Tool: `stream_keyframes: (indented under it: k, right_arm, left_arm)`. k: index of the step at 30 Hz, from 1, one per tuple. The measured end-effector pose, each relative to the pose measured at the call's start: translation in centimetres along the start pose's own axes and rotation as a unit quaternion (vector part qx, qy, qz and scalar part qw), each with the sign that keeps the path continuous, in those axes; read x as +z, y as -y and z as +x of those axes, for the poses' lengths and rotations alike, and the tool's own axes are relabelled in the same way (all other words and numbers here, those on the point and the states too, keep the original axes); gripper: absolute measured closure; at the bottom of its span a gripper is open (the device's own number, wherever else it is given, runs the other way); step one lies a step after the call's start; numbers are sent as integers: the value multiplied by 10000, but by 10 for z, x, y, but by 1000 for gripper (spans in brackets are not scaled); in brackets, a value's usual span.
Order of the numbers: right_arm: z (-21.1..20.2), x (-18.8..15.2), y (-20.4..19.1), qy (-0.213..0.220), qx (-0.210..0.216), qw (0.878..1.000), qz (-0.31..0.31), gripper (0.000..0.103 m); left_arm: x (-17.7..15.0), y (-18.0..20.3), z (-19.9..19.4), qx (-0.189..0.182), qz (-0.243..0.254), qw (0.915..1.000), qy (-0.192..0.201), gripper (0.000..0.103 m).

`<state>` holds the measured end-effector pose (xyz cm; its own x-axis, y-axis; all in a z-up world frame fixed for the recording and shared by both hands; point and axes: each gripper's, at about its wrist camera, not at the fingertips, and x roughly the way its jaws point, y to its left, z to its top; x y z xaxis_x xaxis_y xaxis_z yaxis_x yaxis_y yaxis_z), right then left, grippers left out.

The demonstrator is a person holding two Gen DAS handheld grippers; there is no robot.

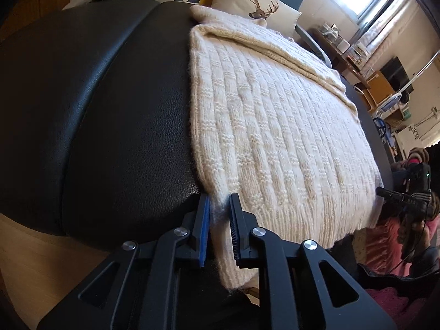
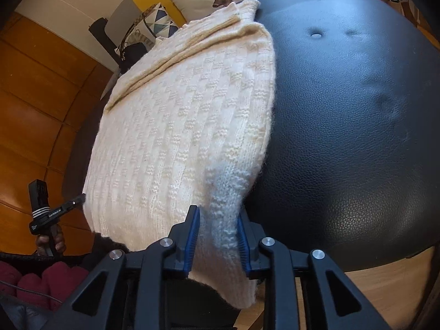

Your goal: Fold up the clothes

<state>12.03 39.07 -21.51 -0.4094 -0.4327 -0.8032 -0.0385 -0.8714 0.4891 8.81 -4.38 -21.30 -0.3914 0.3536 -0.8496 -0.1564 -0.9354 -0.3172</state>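
Where leather dimples, ribbed cream knit [image 1: 275, 126]

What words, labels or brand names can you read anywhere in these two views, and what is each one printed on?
"GenRobot.AI": on the side of the left gripper, seen from the right wrist view.
Small white print lower on that same handle: too small to read.
Pale lettering on the right gripper body in the left wrist view: too blurred to read.
Cream sweater, deer cushion: no text.

Black left gripper [image 1: 220, 228] with blue pads, silver screws.
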Motion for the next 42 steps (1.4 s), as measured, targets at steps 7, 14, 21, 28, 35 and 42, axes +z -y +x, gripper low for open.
stream_keyframes:
  k: [7,14,21,28,35,42]
  right_arm:
    - [-4,0,-19,277,277,9991,-139,95]
    - [-13,17,-31,789,1744,9815,9,95]
    - [-43,67,-35,1454,2345,9612,34,95]
    - [-59,162,-42,2098,2335,9494,-83,95]
    - [-1,261,5,1840,1347,9680,1051,93]
    - [52,269,57,1395,1074,9676,1812,79]
  left_arm:
    - [6,-1,-22,-861,-253,9946,529,98]
    - [47,-6,-50,-2108,-636,9700,1028,98]
    - [114,18,-71,-2391,-315,9581,1543,98]
    - [187,21,-60,-2225,-195,9575,1823,98]
    - [287,-8,13,-1429,-804,9759,1438,95]
    - [311,-59,97,-946,-1607,9819,337,89]
